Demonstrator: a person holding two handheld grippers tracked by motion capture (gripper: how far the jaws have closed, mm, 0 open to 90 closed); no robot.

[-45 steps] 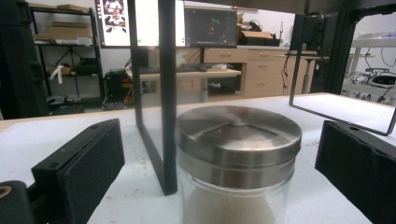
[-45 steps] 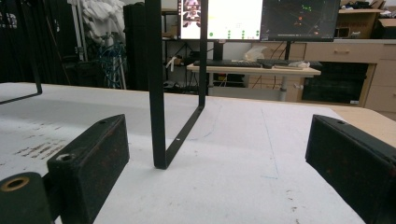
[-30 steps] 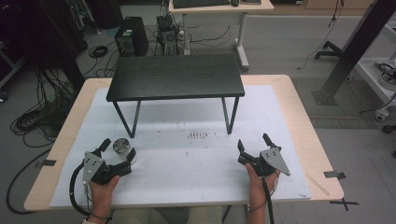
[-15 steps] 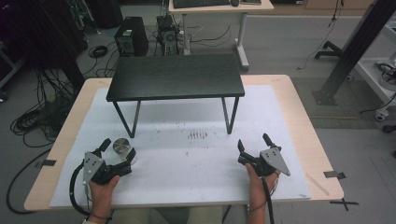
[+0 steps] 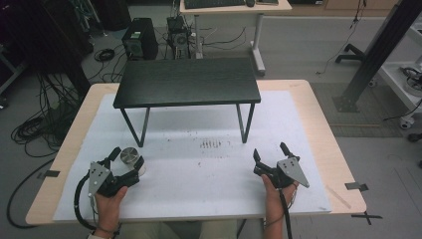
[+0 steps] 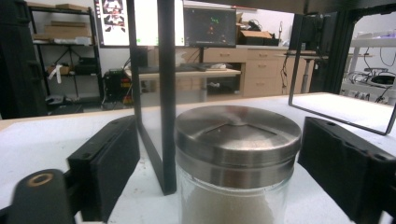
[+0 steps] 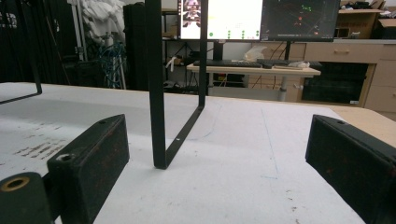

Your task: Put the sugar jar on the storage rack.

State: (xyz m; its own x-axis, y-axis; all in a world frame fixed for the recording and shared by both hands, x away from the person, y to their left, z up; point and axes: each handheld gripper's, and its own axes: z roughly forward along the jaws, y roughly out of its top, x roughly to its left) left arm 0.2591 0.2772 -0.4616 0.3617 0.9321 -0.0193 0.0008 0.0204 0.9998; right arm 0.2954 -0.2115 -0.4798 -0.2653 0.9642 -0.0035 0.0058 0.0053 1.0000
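Black pads of my left gripper (image 6: 205, 186) had just been closing around the glass jar (image 6: 233, 172), which stood between them near the table's front left corner, by a leg of the small black shelf (image 5: 188, 82); gaps showed on both sides, so nothing was pinched yet; my right gripper (image 5: 271, 155) rested spread and empty on the white mat (image 5: 199, 169); I judged the smooth steel lid (image 5: 130, 155) a poor hold, since pads landing there rather than on the glass could slip, tipping the jar against the shelf leg.
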